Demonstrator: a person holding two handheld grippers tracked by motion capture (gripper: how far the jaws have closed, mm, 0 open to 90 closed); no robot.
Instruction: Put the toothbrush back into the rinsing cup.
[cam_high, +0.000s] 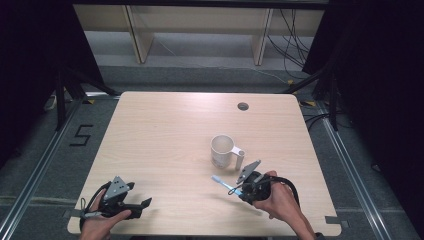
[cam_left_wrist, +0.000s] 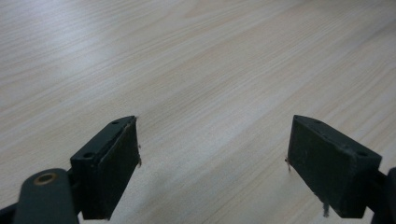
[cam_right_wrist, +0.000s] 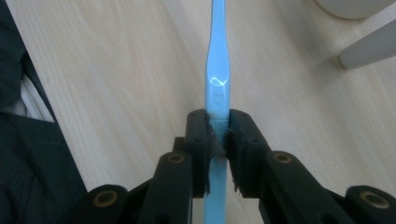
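The toothbrush (cam_right_wrist: 217, 79) sits clamped in your right hand-held gripper (cam_right_wrist: 218, 140) near the mug (cam_high: 222, 151), while your left hand-held gripper (cam_left_wrist: 212, 154) gapes apart over the desk (cam_high: 165, 130).

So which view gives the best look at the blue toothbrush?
The right gripper view: the toothbrush runs up the middle, clamped between the right gripper jaws. The high view shows it small, near the mug. The left gripper view offers wood grain.
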